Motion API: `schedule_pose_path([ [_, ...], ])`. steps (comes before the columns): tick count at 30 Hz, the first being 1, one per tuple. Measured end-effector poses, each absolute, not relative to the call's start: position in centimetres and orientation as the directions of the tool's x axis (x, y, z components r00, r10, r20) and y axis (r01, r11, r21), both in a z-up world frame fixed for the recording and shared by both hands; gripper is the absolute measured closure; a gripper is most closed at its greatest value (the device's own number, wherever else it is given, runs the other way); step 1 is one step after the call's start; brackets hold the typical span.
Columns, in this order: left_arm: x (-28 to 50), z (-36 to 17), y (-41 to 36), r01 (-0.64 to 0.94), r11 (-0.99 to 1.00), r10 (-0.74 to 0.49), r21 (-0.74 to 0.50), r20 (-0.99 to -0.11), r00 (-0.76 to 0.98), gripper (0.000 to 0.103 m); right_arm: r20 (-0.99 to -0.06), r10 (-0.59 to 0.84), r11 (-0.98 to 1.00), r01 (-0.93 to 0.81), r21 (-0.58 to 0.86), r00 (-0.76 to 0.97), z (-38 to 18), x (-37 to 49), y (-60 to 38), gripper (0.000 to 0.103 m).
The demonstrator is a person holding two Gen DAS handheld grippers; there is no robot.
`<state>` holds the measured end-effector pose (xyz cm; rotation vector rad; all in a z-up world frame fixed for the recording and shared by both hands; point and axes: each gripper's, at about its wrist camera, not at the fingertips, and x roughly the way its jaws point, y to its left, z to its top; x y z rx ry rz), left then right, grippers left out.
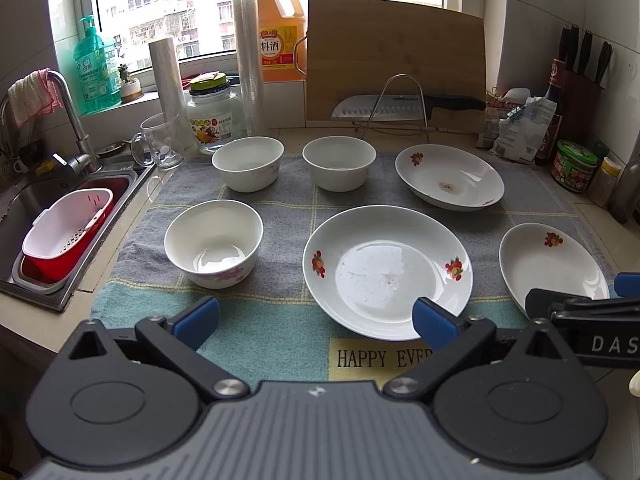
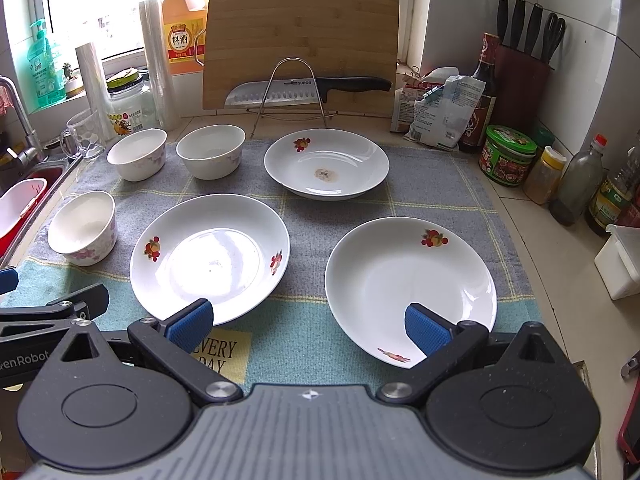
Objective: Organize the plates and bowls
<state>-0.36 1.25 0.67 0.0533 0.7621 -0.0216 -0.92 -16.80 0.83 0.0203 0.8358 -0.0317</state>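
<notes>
Left tongs (image 1: 316, 322): blue pads spread wide, holding nothing, low over the near edge of the cloth.
Right tongs (image 2: 308, 326): spread wide, empty, beside the left tongs.
Cloth (image 1: 280, 320): grey and teal checked towel covering the tabletop, all dishes resting on it.
Bowls: three white bowls, two side by side in the far row (image 1: 248, 163) (image 1: 339, 162), one nearer at left (image 1: 214, 242).
Plates: three white fruit-print plates lying apart; centre plate (image 1: 387, 272), far plate (image 1: 450, 176), near-right plate (image 2: 410, 288).
Cutting board (image 2: 300, 48): upright against the window, a knife (image 2: 308, 88) on a wire stand before it.
Sink (image 1: 24, 200): at left, holding a white colander.
</notes>
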Motion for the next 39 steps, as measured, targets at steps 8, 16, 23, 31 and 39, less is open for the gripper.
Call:
schedule_pose_path([
  [8, -0.4, 0.8, 1.3, 0.037, 0.998, 0.001, 0.04, -0.689, 0.725, 0.001, -0.739, -0.018, 0.999, 0.035, 0.008, 0.674, 1.0, -0.9, -16.7, 0.0],
  [16, -0.4, 0.8, 1.4, 0.038, 0.998, 0.001, 0.042, -0.688, 0.726, 0.001, -0.738, -0.017, 0.999, 0.036, 0.009, 0.674, 1.0, -0.9, -16.7, 0.0],
  [23, -0.4, 0.8, 1.2, 0.038, 0.998, -0.001, 0.04, -0.687, 0.726, 0.001, -0.734, -0.016, 0.999, 0.032, 0.008, 0.679, 1.0, -0.9, -16.7, 0.0],
  [31, -0.5, 0.7, 0.7, 0.043, 0.998, -0.006, 0.038, -0.682, 0.732, 0.001, -0.723, 0.001, 1.0, 0.017, 0.018, 0.691, 0.9, -1.2, -17.3, 0.0],
  [39, -0.9, 0.9, -0.2, 0.059, 0.998, -0.025, 0.03, -0.656, 0.754, 0.001, -0.677, 0.038, 0.999, -0.015, 0.039, 0.735, 1.1, -1.9, -18.5, 0.0],
])
